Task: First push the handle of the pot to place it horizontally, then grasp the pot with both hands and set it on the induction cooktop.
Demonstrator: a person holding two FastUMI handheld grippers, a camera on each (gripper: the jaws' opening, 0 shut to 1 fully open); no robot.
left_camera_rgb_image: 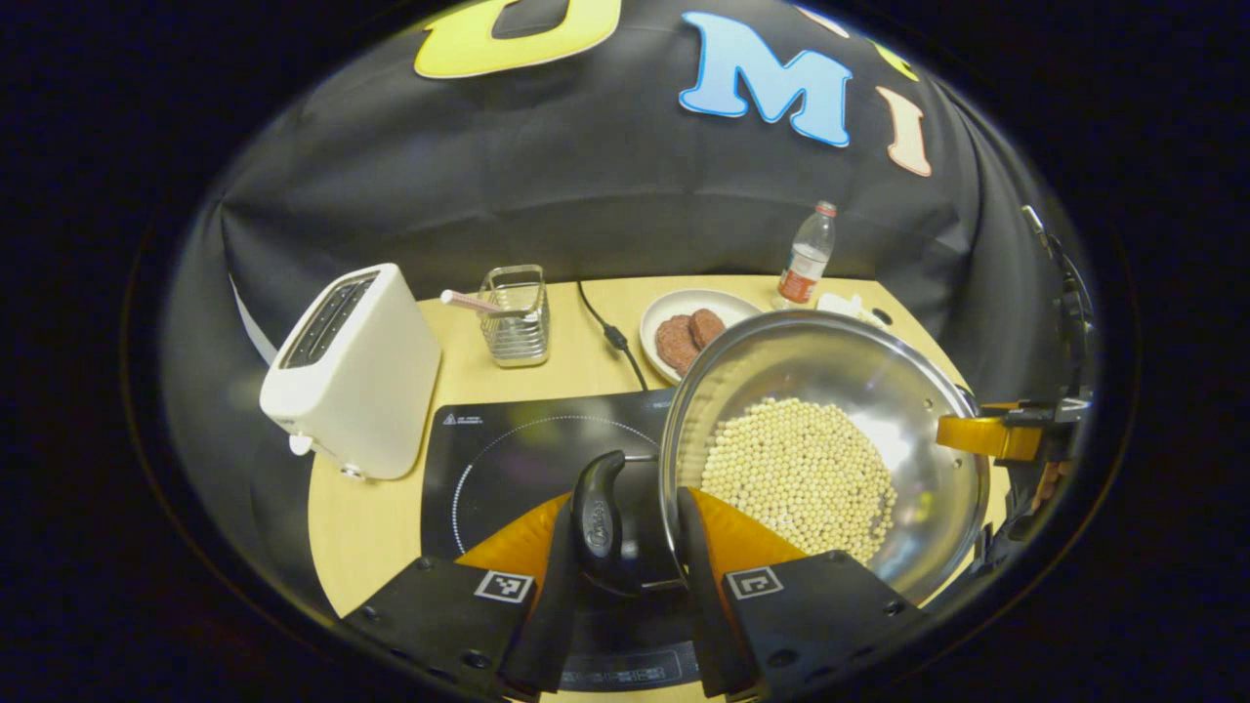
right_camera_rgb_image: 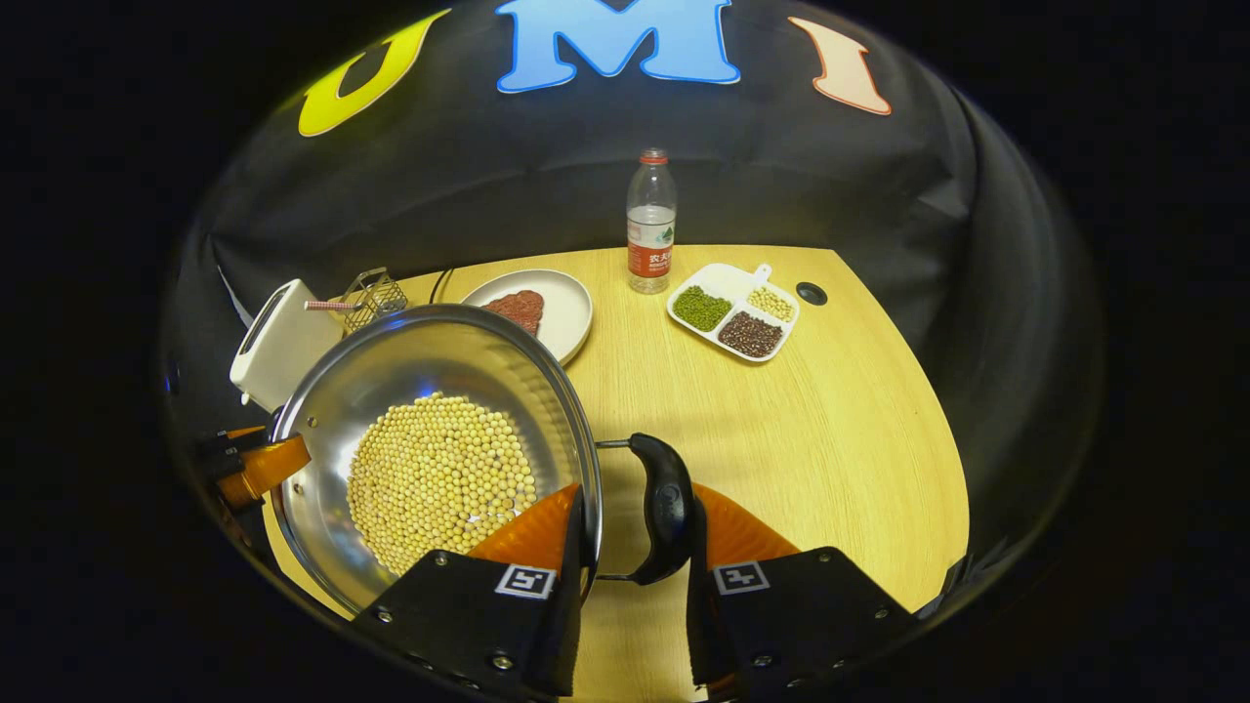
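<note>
While both handles are held, the pot [left_camera_rgb_image: 830, 459] hangs between the two grippers, so the step in hand looks to be the two-handed carry; the handle-pushing part seems done, since each black loop handle juts out sideways.

Taking the pot as landmark and going left to right in the left gripper view: well to its left stands the white toaster [left_camera_rgb_image: 352, 376], then the wire basket [left_camera_rgb_image: 515, 314] behind and to the left. The induction cooktop [left_camera_rgb_image: 527, 469] lies just left of and partly under the pot. The left gripper [left_camera_rgb_image: 625, 557] sits at the pot's left rim, its fingers spread on either side of the left handle [left_camera_rgb_image: 598, 513], one finger inside the rim; whether they actually pinch it I cannot tell. Behind the pot sits a plate of patties [left_camera_rgb_image: 688, 327], and a bottle [left_camera_rgb_image: 808, 256] farther back.

In the right gripper view, the right gripper [right_camera_rgb_image: 635, 547] likewise straddles the right handle [right_camera_rgb_image: 666, 508] at the pot's right rim, its grip unclear.

The pot's long axis, handle to handle, runs across from one gripper to the other. It is tilted, soybeans [left_camera_rgb_image: 801, 474] pooled low. Next, I judge, it should move left over the cooktop ring, levelled, then be lowered evenly.
</note>
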